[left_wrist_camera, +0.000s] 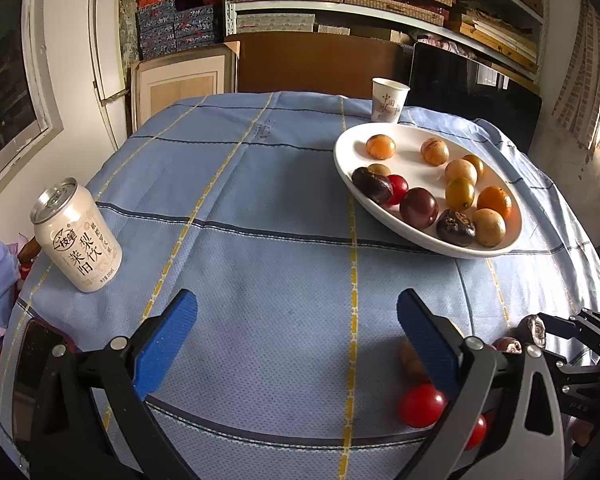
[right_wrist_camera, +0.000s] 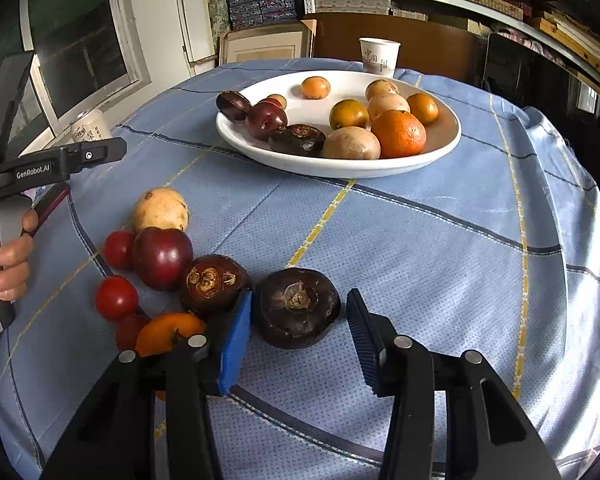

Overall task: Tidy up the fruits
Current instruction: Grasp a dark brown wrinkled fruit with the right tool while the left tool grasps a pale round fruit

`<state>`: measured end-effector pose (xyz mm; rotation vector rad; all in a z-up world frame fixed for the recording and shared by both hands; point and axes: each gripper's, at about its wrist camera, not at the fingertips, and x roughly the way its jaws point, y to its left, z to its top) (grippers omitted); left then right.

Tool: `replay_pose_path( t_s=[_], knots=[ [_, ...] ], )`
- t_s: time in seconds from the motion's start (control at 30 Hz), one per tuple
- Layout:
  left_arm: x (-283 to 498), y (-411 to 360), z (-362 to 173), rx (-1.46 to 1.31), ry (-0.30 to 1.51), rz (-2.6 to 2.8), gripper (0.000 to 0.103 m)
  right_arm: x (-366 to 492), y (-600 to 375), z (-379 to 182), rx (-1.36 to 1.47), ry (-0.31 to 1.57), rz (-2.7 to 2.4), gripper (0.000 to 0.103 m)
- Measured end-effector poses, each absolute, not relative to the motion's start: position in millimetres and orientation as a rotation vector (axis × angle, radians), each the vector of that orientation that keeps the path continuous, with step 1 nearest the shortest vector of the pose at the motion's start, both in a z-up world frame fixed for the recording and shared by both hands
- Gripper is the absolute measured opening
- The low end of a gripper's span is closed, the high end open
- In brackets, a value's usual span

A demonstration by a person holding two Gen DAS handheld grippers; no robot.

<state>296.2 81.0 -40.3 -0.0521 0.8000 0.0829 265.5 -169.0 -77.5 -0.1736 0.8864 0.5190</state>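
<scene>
A white plate (right_wrist_camera: 440, 148) holds several fruits: oranges, yellow fruits, dark plums and water chestnuts; it also shows in the left wrist view (left_wrist_camera: 348, 168). My right gripper (right_wrist_camera: 300, 320) is open, its jaws on either side of a dark water chestnut (right_wrist_camera: 298, 308) on the cloth, not closed on it. To its left lie another water chestnut (right_wrist_camera: 214, 286), a dark red plum (right_wrist_camera: 162, 256), a yellow fruit (right_wrist_camera: 161, 209), cherry tomatoes (right_wrist_camera: 116, 296) and an orange (right_wrist_camera: 168, 330). My left gripper (left_wrist_camera: 296, 332) is open and empty over bare cloth, with a cherry tomato (left_wrist_camera: 420, 406) by its right finger.
A drink can (left_wrist_camera: 78, 236) stands at the table's left edge. A paper cup (left_wrist_camera: 388, 100) stands behind the plate. The round table has a blue checked cloth (left_wrist_camera: 260, 200). Shelves with boxes and a dark screen stand behind it.
</scene>
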Motion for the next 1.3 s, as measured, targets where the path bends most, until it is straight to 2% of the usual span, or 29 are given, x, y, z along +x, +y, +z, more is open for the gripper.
replay_pose_path(
  t_s=[0.27, 0.33, 0.37, 0.4, 0.47, 0.83, 1.07, 1.17, 1.3],
  knots=[
    [294.6, 67.9, -40.9, -0.066, 0.825, -0.099, 0.098, 269.5, -185.9, -65.1, -0.071, 0.860, 0.495, 0.044],
    [294.3, 62.7, -44.7, -0.079, 0.853, -0.187, 0.088, 272.0, -190.4, -64.1, -0.051, 0.861, 0.478, 0.044],
    [295.1, 58.1, -46.8, -0.072, 0.866, -0.213, 0.074, 272.9, -191.0, -64.8, -0.049, 0.865, 0.474, 0.044],
    [295.8, 52.9, -50.4, -0.054, 0.884, -0.238, 0.065, 273.5, -190.7, -66.0, -0.054, 0.869, 0.468, 0.044],
    [296.3, 45.6, -55.5, -0.033, 0.906, -0.259, 0.054, 273.3, -188.4, -67.7, -0.073, 0.872, 0.459, 0.044],
    [297.9, 28.7, -66.9, -0.044, 0.930, -0.355, 0.051, 267.9, -178.3, -70.0, -0.126, 0.868, 0.467, 0.044],
    [318.0, 38.2, -81.4, -0.165, 0.985, -0.379, 0.052, 269.0, -175.0, -72.1, -0.131, 0.876, 0.465, 0.044],
    [314.0, 33.9, -80.0, -0.146, 0.978, -0.386, 0.043, 268.1, -173.2, -73.1, -0.139, 0.876, 0.469, 0.044],
    [306.0, 28.2, -76.4, -0.067, 0.957, -0.336, 0.043, 268.3, -176.6, -70.1, -0.124, 0.865, 0.468, 0.044]
  ],
)
